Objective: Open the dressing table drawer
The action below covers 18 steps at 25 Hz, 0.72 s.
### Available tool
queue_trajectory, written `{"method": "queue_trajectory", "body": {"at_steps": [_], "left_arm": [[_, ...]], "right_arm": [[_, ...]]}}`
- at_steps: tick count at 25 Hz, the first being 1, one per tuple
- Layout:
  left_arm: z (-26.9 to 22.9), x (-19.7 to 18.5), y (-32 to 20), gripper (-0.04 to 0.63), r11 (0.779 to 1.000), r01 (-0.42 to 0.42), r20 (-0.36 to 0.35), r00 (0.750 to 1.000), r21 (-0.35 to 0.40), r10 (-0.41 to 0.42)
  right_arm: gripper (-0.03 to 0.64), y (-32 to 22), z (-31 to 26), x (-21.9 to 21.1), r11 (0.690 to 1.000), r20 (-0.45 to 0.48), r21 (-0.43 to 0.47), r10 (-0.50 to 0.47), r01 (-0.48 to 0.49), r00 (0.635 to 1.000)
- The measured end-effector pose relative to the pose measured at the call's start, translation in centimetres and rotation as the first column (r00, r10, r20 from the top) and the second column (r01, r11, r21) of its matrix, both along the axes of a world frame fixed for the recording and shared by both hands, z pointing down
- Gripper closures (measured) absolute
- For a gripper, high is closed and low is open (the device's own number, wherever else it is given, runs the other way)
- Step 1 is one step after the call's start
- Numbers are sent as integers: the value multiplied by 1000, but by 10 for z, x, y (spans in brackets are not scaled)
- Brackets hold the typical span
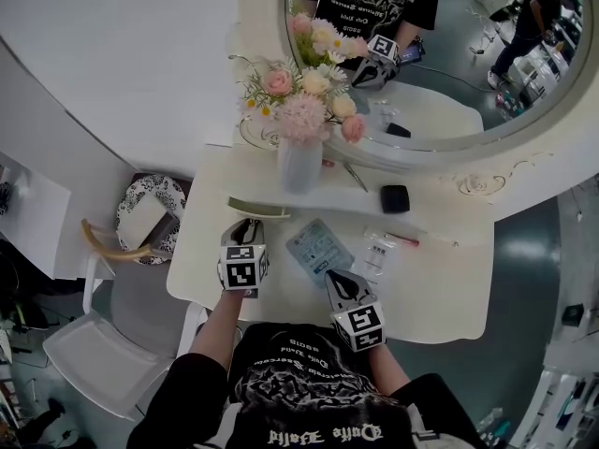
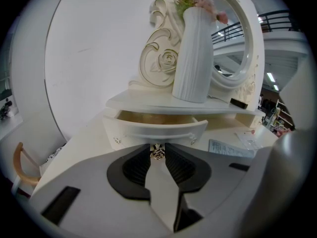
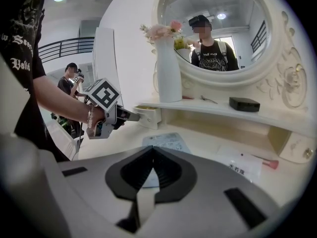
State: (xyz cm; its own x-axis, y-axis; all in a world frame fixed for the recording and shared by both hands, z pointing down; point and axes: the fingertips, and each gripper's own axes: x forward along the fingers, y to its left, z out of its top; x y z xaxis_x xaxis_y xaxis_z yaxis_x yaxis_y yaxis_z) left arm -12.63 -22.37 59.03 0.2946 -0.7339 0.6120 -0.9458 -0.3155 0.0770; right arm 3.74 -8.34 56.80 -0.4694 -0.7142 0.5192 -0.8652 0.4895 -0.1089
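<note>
The white dressing table (image 1: pixel 440 297) has a small curved drawer (image 2: pixel 154 127) under its raised shelf, at the left. It stands partly pulled out, and its tan inside shows. My left gripper (image 2: pixel 157 148) is shut on the drawer's small metal knob (image 2: pixel 157 153), which sits between the ribbed pads. In the head view the left gripper (image 1: pixel 249 231) meets the drawer (image 1: pixel 258 210) at the shelf's left end. The right gripper view shows that left gripper (image 3: pixel 124 115) at the drawer (image 3: pixel 148 116). My right gripper (image 1: pixel 339 283) hovers over the tabletop with its jaws together and nothing in them.
A white vase of flowers (image 1: pixel 299 162) stands on the shelf right above the drawer, and a black box (image 1: pixel 394 198) lies further right. A printed leaflet (image 1: pixel 319 247) and a clear packet (image 1: pixel 379 251) lie on the tabletop. A white chair (image 1: pixel 103 335) stands at the left.
</note>
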Motion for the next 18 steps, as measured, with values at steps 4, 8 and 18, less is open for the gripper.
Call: {"method": "queue_trajectory", "body": {"at_steps": [4,8,18], "left_arm": [[0,-1,1,494,1000,-5,11,1000,3,5],[1,-1,3,493,1000,0,14,1000,3,0],[1,-2,7,492,1000,7,13,1000,1,-7]], "right_arm": [[606,0,2,1,1000,-1,-10,-2,2,1000],[606,-1,2,3,1000,-1,-6,-7,7,1000],[606,-3,1,-1,999,0,1,-34,34,999]]}}
